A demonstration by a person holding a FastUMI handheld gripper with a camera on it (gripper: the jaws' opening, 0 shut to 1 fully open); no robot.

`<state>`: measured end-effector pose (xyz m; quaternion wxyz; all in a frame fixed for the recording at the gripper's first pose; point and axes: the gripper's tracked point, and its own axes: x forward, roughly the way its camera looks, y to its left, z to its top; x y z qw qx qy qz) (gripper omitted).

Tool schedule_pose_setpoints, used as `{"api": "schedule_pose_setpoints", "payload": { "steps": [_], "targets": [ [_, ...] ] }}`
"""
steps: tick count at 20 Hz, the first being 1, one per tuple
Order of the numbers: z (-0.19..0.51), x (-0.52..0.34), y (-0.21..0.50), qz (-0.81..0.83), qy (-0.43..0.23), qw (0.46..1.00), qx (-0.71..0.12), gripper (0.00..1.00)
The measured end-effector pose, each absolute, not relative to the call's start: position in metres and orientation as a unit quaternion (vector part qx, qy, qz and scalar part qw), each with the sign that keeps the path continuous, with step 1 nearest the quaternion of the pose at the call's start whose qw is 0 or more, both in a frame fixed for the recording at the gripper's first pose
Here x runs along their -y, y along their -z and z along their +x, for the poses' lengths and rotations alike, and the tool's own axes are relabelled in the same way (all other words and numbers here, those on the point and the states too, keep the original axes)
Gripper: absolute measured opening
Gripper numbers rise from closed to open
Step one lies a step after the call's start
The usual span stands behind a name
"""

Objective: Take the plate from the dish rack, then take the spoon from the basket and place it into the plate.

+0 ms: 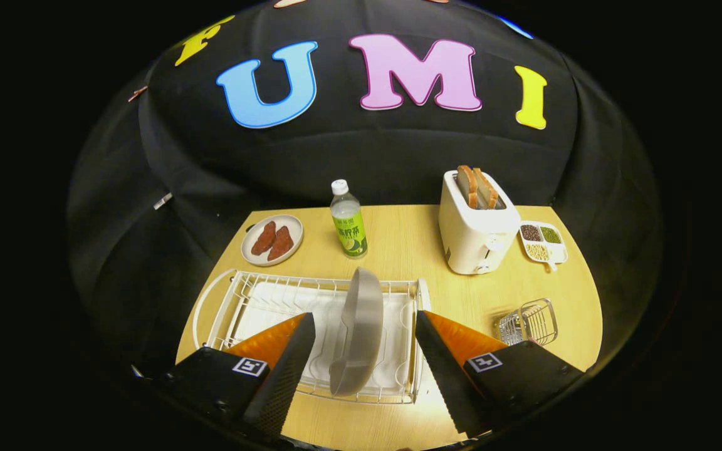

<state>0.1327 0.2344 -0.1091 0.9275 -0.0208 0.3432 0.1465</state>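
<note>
A grey plate point(358, 331) stands on edge in the white wire dish rack point(235, 299), seen edge-on. My gripper point(364, 332) is open, its two fingers on either side of the plate without touching it. A small wire basket point(528, 322) sits on the table to the right of the rack, just beyond the right finger; I cannot make out the spoon in it.
On the wooden table point(405, 244) beyond the rack stand a green-labelled bottle point(347, 220), a white toaster point(477, 225) with toast, a small plate of reddish food point(272, 240) and a divided dish of beans point(542, 242).
</note>
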Motion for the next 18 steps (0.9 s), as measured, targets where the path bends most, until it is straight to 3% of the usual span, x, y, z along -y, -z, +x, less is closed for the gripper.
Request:
{"api": "schedule_pose_setpoints", "payload": {
  "steps": [6,7,10,14,18],
  "targets": [
    [0.133,-0.246,0.142,0.048,-0.129,0.909,-0.393,0.83],
    [0.134,-0.247,0.144,0.048,-0.127,0.908,-0.396,0.78],
    [0.137,-0.247,0.148,0.047,-0.116,0.909,-0.398,0.48],
    [0.135,-0.247,0.148,0.028,-0.11,0.91,-0.398,0.44],
    [0.137,-0.24,0.148,0.028,-0.072,0.917,-0.392,0.31]
  ]
}}
